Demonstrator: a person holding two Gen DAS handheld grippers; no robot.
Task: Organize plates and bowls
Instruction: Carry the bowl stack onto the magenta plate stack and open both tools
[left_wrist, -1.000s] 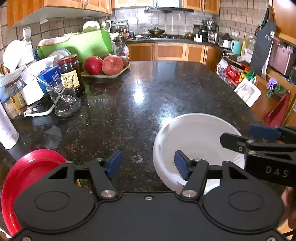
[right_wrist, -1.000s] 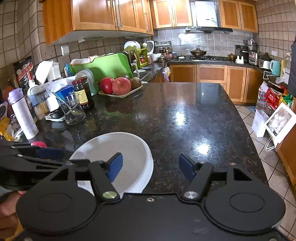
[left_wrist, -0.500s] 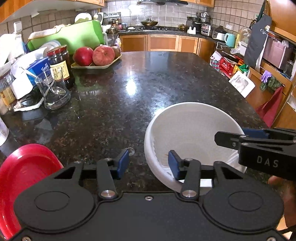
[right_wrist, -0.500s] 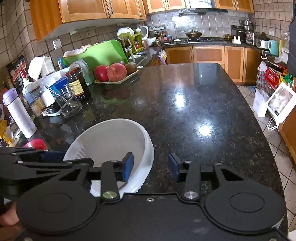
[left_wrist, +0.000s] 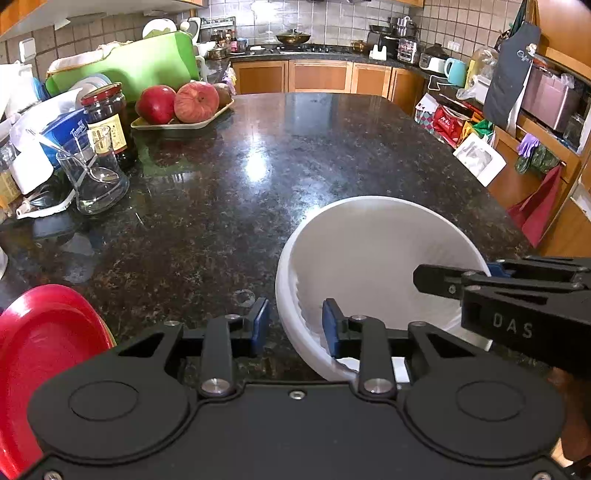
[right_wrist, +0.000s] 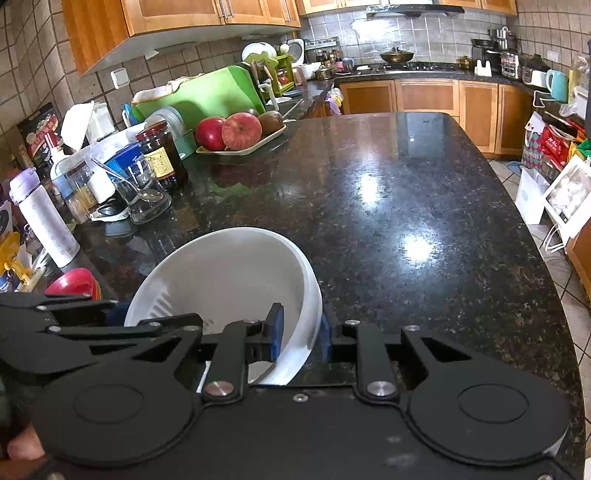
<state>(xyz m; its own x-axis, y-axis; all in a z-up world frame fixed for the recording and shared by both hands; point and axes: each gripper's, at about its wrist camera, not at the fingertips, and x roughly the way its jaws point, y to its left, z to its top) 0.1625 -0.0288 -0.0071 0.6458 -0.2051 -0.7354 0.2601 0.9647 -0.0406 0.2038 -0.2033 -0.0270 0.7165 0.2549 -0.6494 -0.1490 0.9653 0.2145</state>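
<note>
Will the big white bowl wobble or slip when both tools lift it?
The white bowl looks stiff, so it probably won't bend. Its smooth rim may slip. The right tool and left tool are closing on opposite rims, so it likely stays fairly level, though it already looks tilted.

White bowl (left_wrist: 373, 240) on a black granite counter (left_wrist: 295, 155) speckled brown. Red plate (left_wrist: 40, 350). Black grippers with blue pads (left_wrist: 330, 325). Red apples (right_wrist: 229, 131) beside a green board (right_wrist: 207, 98).

Your dark granite counter (left_wrist: 295, 155) carries a white bowl (left_wrist: 373, 251) lower right, red plate (left_wrist: 40, 343) lower left, fruit tray (left_wrist: 177, 123) upper left.
</note>
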